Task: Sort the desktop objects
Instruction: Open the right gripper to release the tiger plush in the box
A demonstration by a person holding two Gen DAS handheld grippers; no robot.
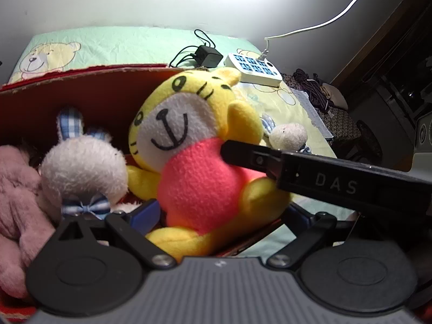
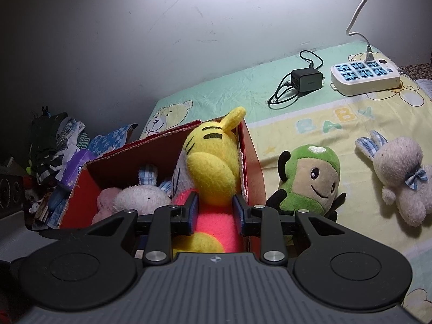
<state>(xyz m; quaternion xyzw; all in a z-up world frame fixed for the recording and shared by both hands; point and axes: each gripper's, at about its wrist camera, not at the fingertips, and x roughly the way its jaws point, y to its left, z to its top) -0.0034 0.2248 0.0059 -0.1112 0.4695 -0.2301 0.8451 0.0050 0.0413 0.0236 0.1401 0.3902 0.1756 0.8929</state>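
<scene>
Lowering a yellow tiger (image 2: 213, 172) into a red box (image 2: 253, 159), the right gripper (image 2: 215, 210) has its blue-padded jaws closed on the toy's pink body, with its yellow arm bulging up between them. The tiger sits against the box's right wall, head near the far corner, and looks all but in place. Seen from the left wrist, the left gripper (image 1: 220, 216) has its jaws spread wide around the tiger's lower body; whether the pads press the plush cannot be told, and it seems only to steady or wait. Two toys already lie inside the box: a white rabbit (image 1: 81, 167) with checked ears and a pink plush (image 1: 16, 202) at the left end. Two remain out on the bear-print sheet (image 2: 243, 91): a green doll (image 2: 310, 181) just beside the box's right wall and a second rabbit (image 2: 399, 178) near the sheet's right edge. By this count the sorting looks past halfway, with the release of the tiger and two more pickups to go. A charger (image 2: 306, 79) and a power strip (image 2: 364, 77) lie near the far edge, possibly not part of the job.
</scene>
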